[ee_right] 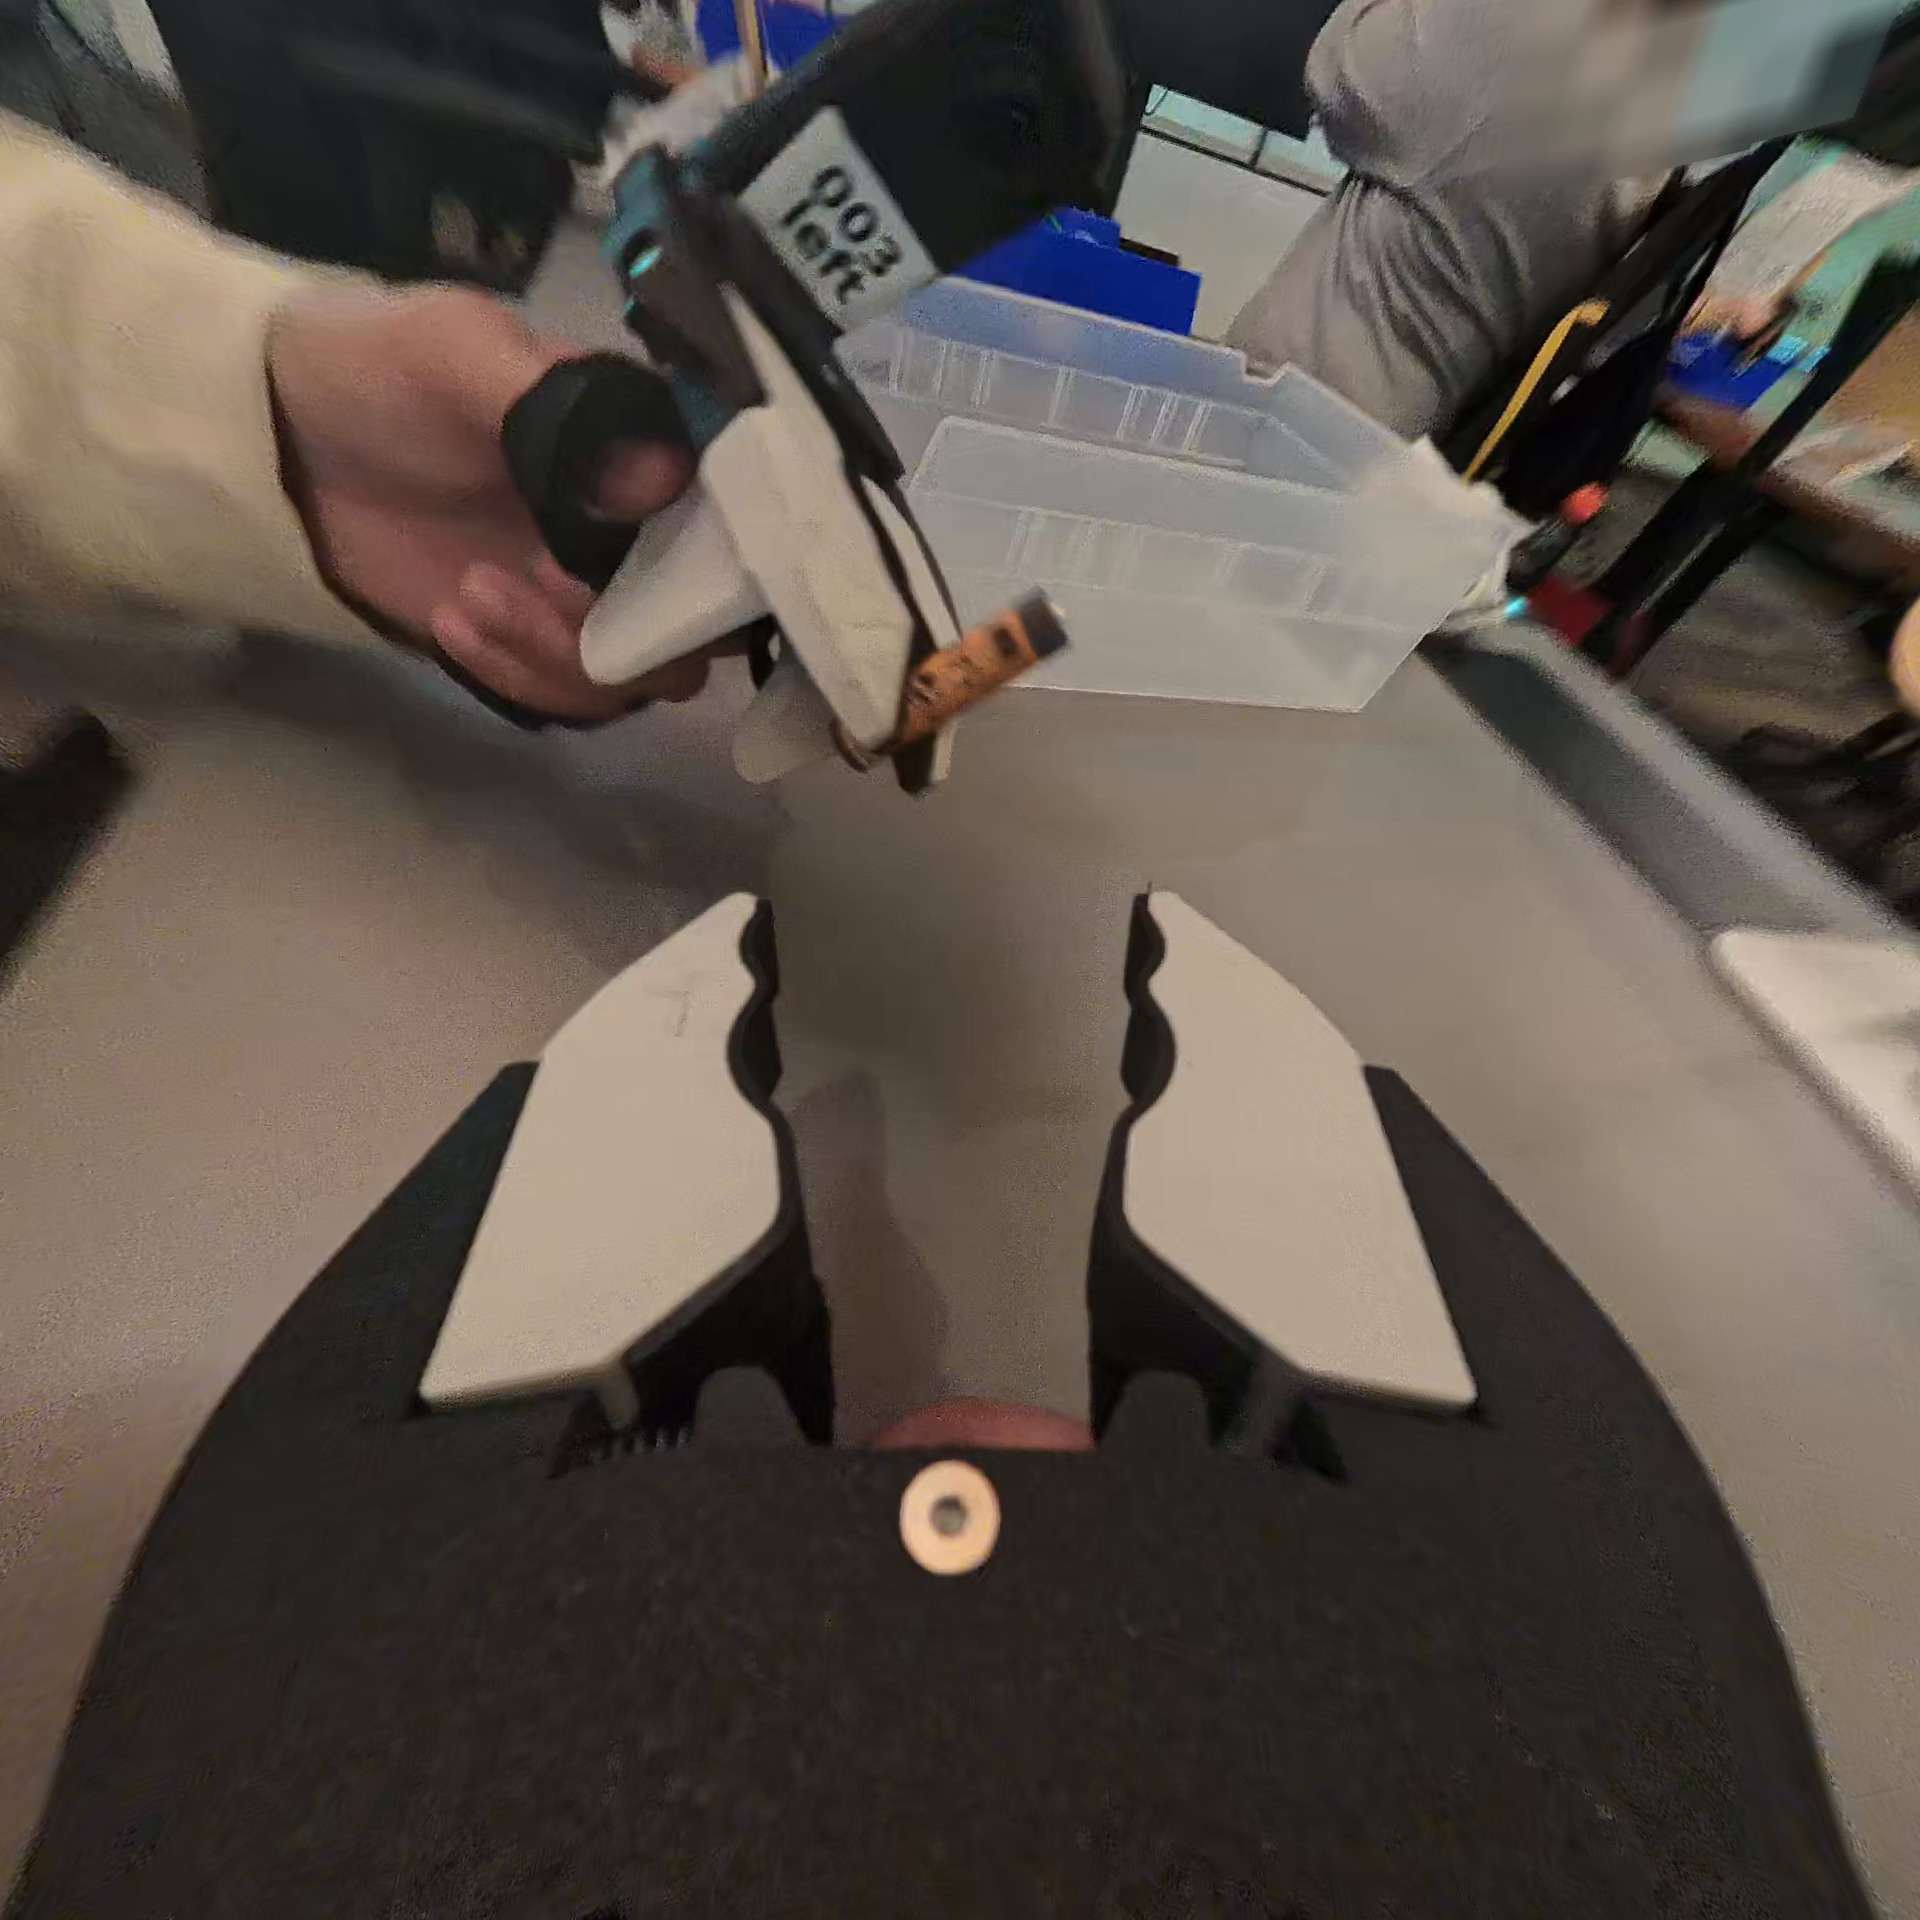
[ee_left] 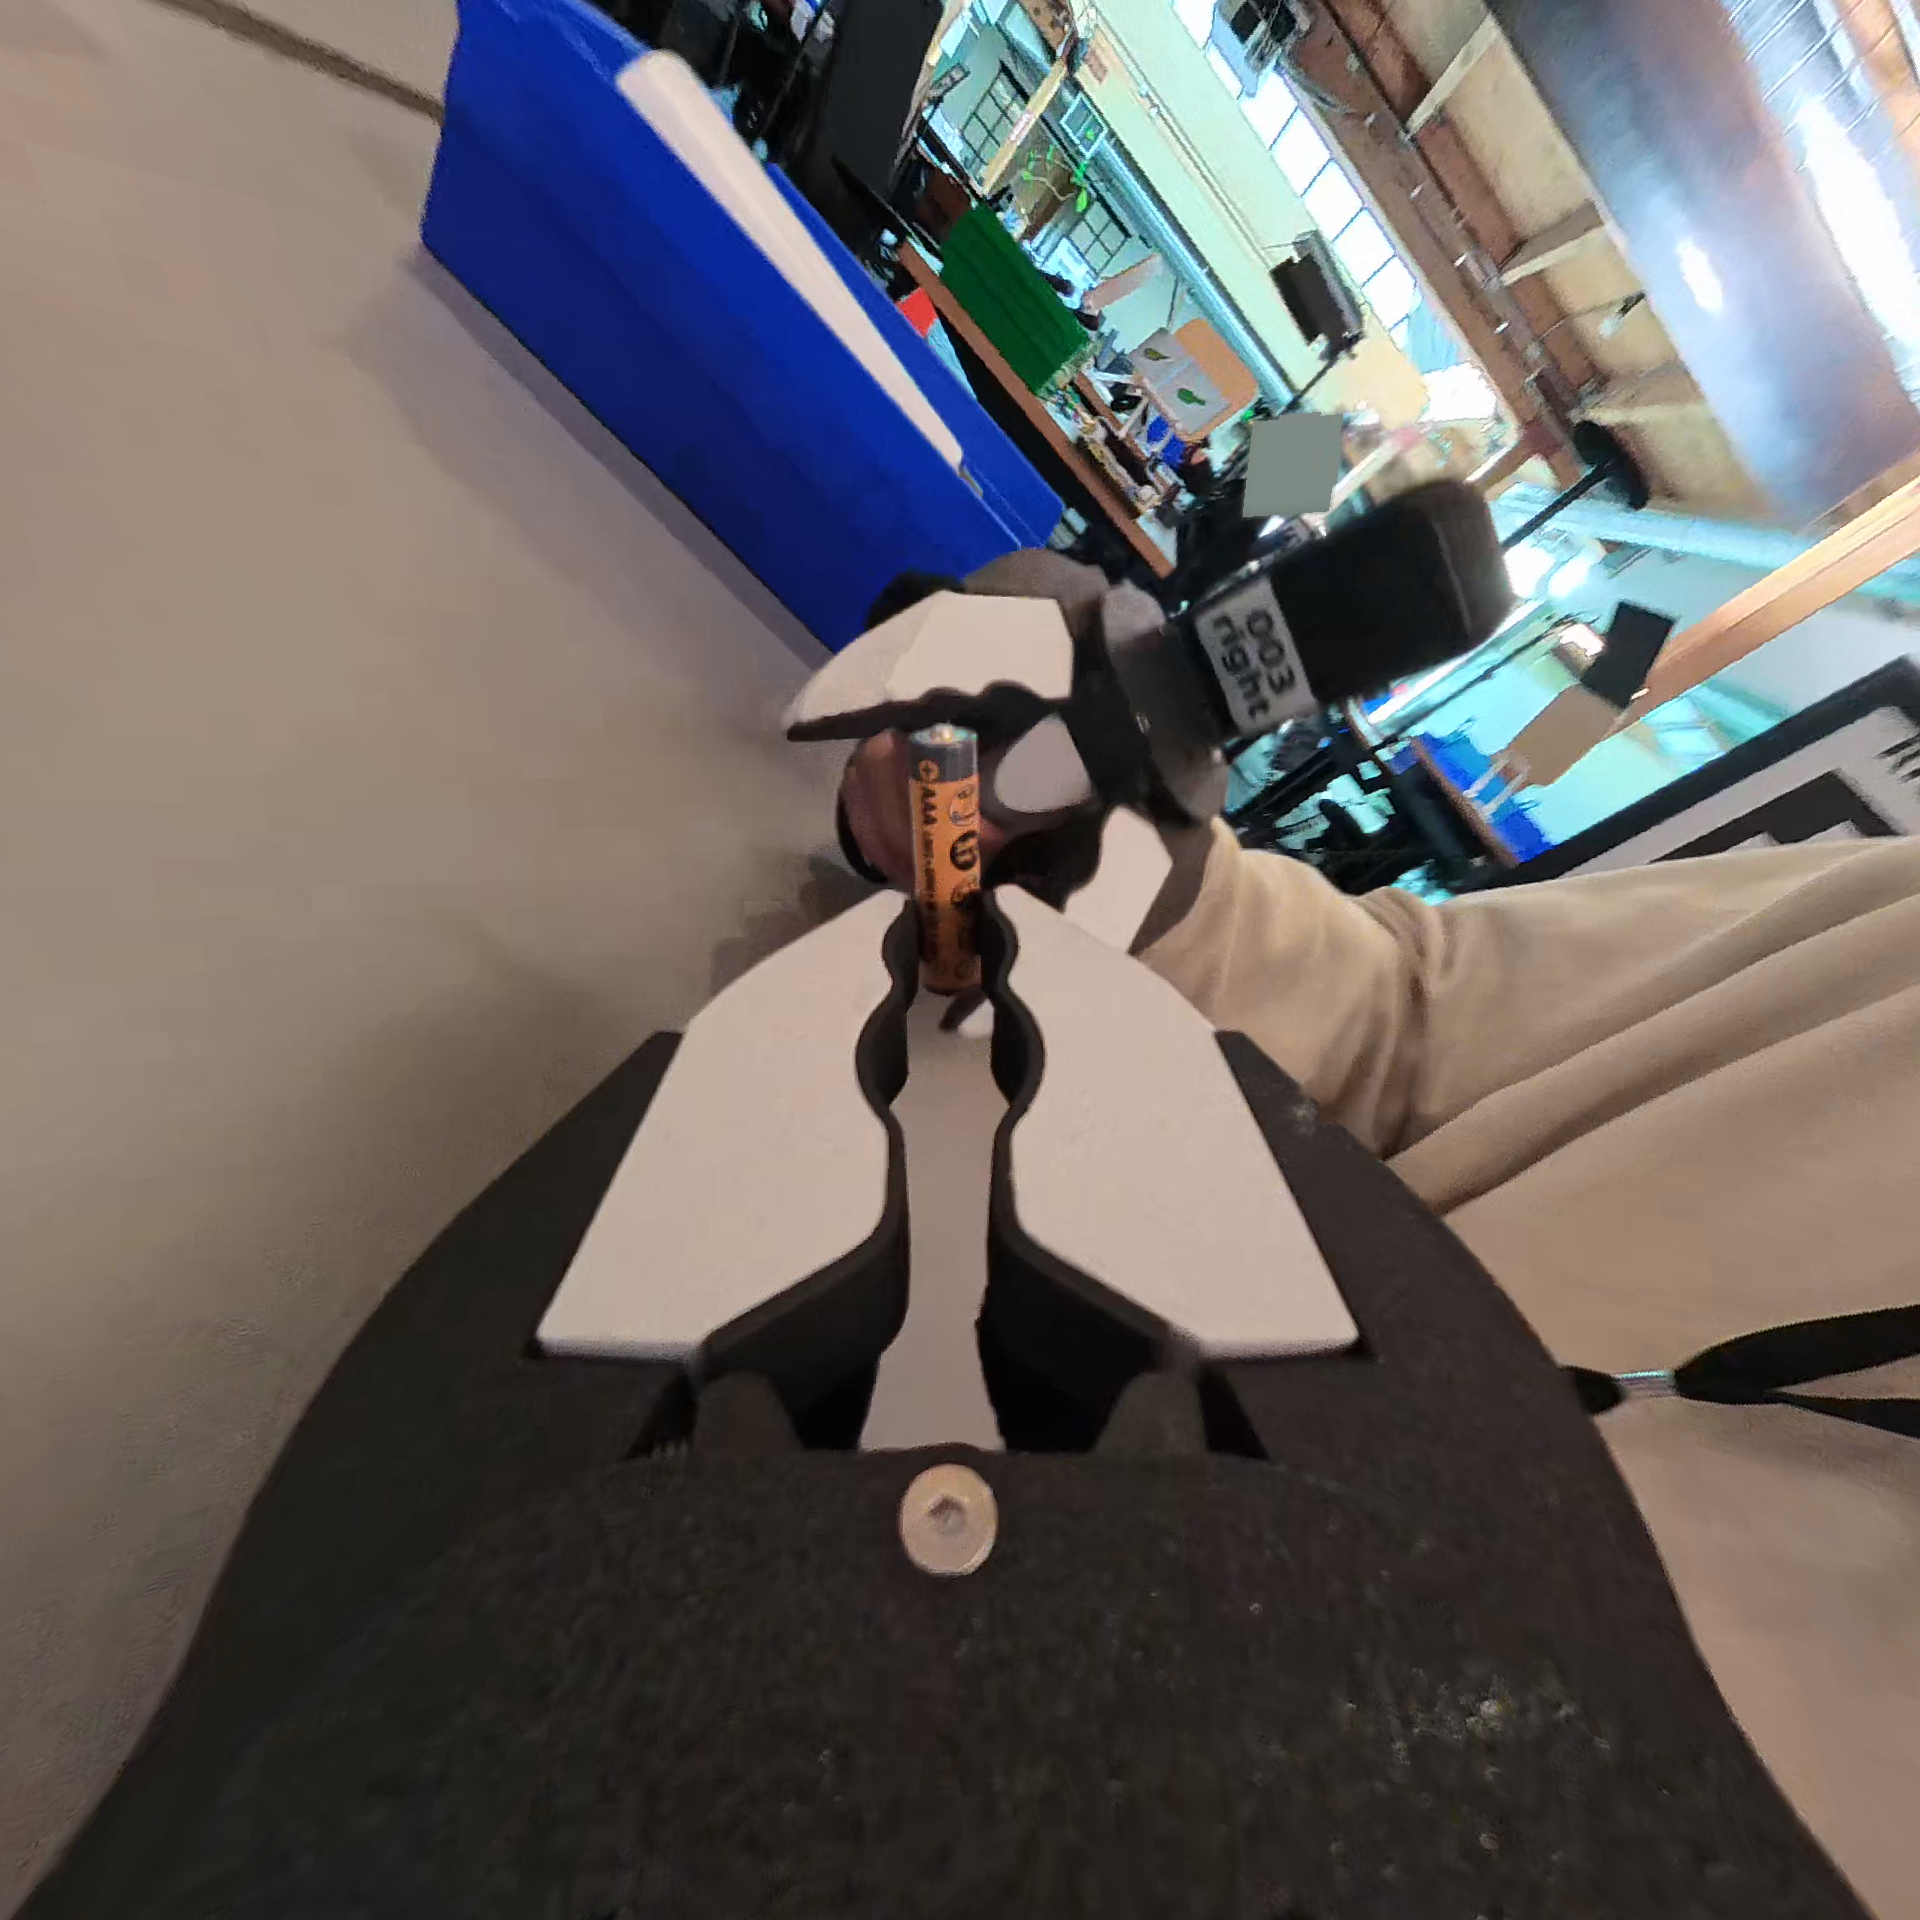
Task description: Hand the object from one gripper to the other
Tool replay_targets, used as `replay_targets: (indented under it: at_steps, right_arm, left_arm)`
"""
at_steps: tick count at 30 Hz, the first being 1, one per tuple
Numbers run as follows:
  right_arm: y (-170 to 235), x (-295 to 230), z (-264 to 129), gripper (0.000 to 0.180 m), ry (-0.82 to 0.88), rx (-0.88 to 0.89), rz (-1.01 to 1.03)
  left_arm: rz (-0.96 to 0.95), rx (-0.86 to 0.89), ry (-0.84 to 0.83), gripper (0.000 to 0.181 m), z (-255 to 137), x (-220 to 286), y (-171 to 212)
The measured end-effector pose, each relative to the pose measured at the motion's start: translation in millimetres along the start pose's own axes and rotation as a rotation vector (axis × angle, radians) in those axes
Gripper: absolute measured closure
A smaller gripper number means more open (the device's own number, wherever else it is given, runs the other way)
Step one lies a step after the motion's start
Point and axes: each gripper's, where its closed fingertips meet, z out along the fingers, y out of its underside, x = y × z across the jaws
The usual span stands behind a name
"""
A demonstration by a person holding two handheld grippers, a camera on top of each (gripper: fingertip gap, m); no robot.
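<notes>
An orange and black battery (ee_left: 943, 862) stands upright between the fingertips of my left gripper (ee_left: 951, 920), which is shut on its lower half. In the right wrist view the battery (ee_right: 982, 657) sticks out sideways from the left gripper (ee_right: 896, 732), held above the table. My right gripper (ee_right: 951, 935) is open and empty, its fingers spread wide, a short way short of the battery and below it. In the left wrist view the right gripper (ee_left: 909, 750) faces me just behind the battery's top end, jaws apart.
A grey table (ee_left: 260, 779) lies under both grippers. A blue bin (ee_left: 707, 312) stands on it at the back. A clear plastic bin (ee_right: 1143, 520) sits behind the left gripper. Beige sleeves (ee_left: 1558, 1039) and a hand (ee_right: 416, 499) hold the grippers. Another person (ee_right: 1455, 208) stands at the back right.
</notes>
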Motion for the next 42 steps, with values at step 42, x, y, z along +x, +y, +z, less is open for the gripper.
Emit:
replay_targets:
  at_steps: [42]
  right_arm:
    - [20, 16, 12, 0.133, 0.437, -0.664, -0.704]
  left_arm:
    - [0.293, -0.068, -0.358, 0.155, 2, -30, 2]
